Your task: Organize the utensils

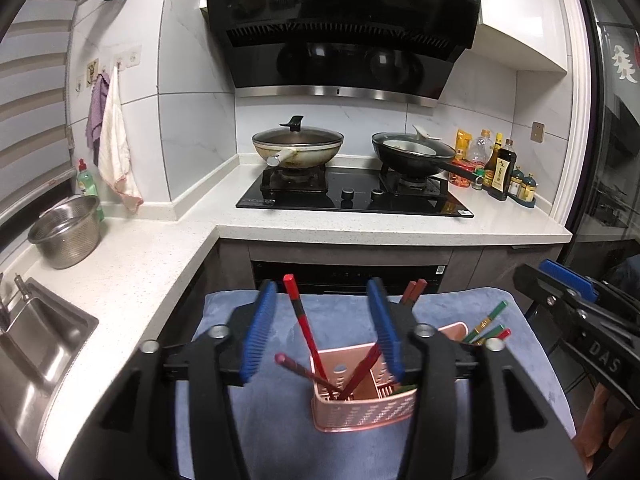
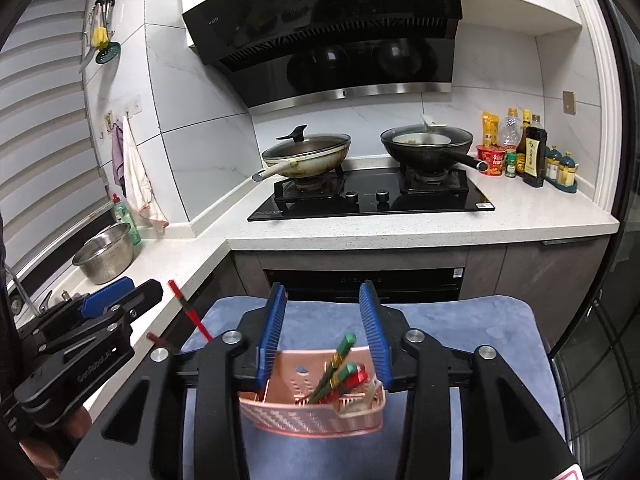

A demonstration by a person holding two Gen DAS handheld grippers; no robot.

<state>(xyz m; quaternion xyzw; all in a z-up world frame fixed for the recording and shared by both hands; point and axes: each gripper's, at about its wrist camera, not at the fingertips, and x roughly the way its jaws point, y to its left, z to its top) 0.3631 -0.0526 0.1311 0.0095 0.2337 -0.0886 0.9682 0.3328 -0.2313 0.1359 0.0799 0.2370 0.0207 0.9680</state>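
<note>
1. Pink plastic utensil holder [image 1: 362,400] sat on my blue cloth [image 1: 248,420], in front of the stove counter [image 1: 360,226].
2. My left gripper [image 1: 326,330] stood open; red chopsticks [image 1: 302,320] leaned in the holder between its fingers, untouched.
3. My right gripper [image 2: 324,334] was open too, above the green chopsticks [image 2: 334,364] standing in the holder's other end, gripping nothing.

both wrist views face the stove [image 1: 354,190], sharing it.
</note>
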